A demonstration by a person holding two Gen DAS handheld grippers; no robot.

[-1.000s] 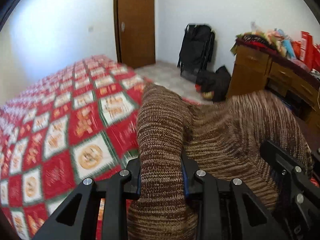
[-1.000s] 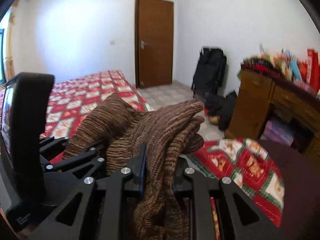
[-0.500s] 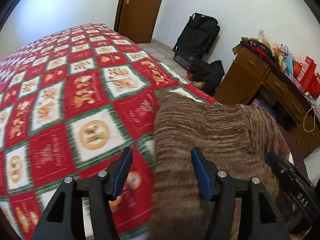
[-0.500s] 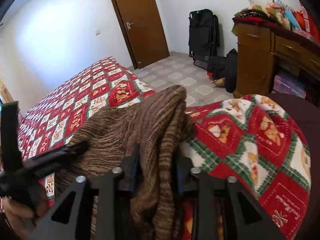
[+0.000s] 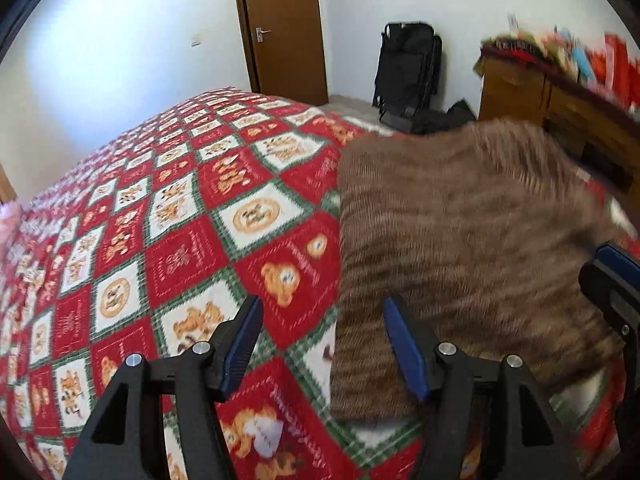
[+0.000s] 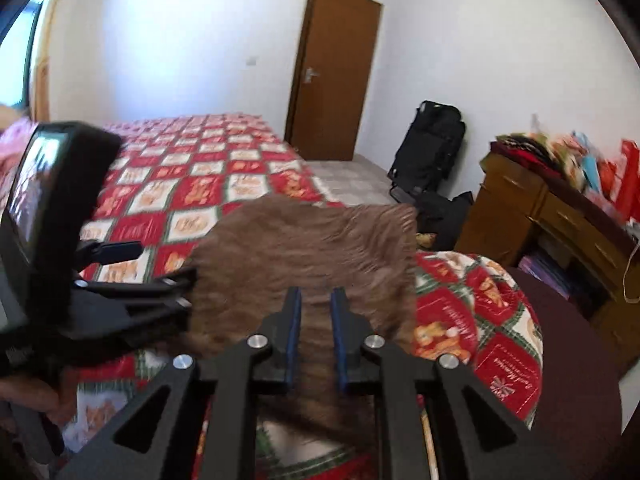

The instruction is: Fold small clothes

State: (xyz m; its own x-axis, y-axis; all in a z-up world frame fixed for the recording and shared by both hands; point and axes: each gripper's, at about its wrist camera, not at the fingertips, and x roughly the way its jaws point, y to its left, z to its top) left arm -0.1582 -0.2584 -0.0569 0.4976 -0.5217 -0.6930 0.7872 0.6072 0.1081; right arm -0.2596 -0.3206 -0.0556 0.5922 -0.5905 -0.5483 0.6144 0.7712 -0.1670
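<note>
A brown striped knit garment [image 5: 460,240] lies folded flat on the red patterned bedspread [image 5: 180,240]. My left gripper [image 5: 320,320] is open and empty above the garment's left edge. The right gripper shows at that view's right edge [image 5: 616,292]. In the right wrist view the garment [image 6: 304,248] lies blurred under my right gripper [image 6: 316,304]. Its blue pads stand a narrow gap apart with nothing between them. The left gripper [image 6: 132,276] shows at the left, by the garment's side.
The bed's corner [image 6: 500,320] is at the right. Beyond it are a wooden dresser [image 6: 560,224] piled with things, a black bag [image 6: 432,144] on the tiled floor and a brown door [image 6: 332,76]. A pink item [image 5: 8,220] lies far left.
Both grippers let go of the garment, which dropped from a bunched lift to lie flat on the bed. The left opened first, then the right. Both have drawn back.
</note>
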